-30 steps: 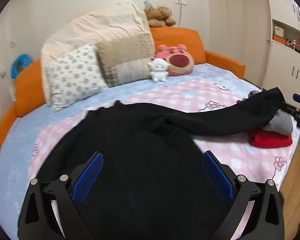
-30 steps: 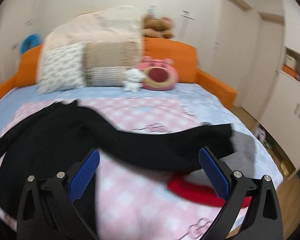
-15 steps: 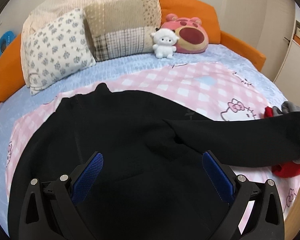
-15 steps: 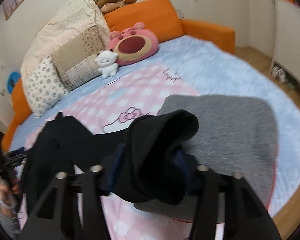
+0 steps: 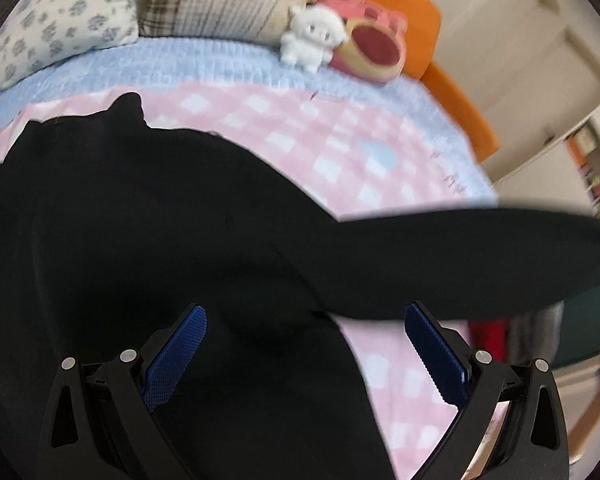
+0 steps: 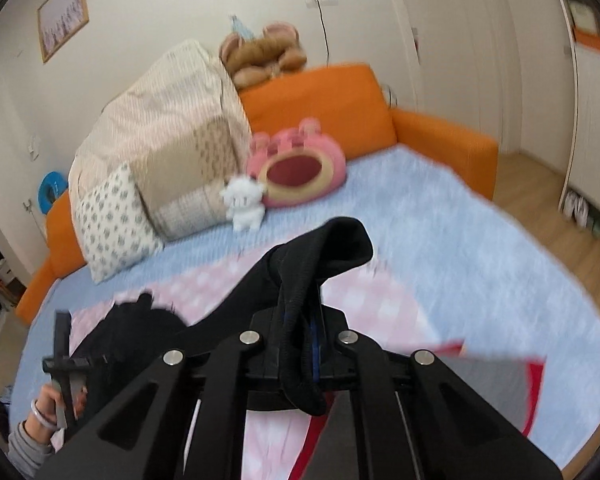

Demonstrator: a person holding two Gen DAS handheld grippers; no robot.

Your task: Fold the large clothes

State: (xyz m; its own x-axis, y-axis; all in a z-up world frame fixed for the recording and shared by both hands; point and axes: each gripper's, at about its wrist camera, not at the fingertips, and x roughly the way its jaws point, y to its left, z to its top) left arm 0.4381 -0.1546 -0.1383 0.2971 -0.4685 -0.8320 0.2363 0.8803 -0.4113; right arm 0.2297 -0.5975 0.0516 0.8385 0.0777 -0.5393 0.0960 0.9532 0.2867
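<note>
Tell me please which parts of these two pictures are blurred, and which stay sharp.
Left wrist view: the open left gripper is sharp; the black long-sleeved garment and small white plush toy are motion-smeared. Right wrist view: the right gripper, shut on the garment's cuff, is sharp; the light blue bed cover is smeared.

I count 1 black garment (image 5: 148,232), 2 grippers, 3 plush toys, 3 pillows, 2 wall pics.

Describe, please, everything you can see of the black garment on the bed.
The black garment is a plain, soft-looking long-sleeved top, its body spread over the pink checked blanket. One sleeve stretches out to the side, lifted; the right gripper is shut on its ribbed cuff. The left gripper hangs open over the body.
</note>
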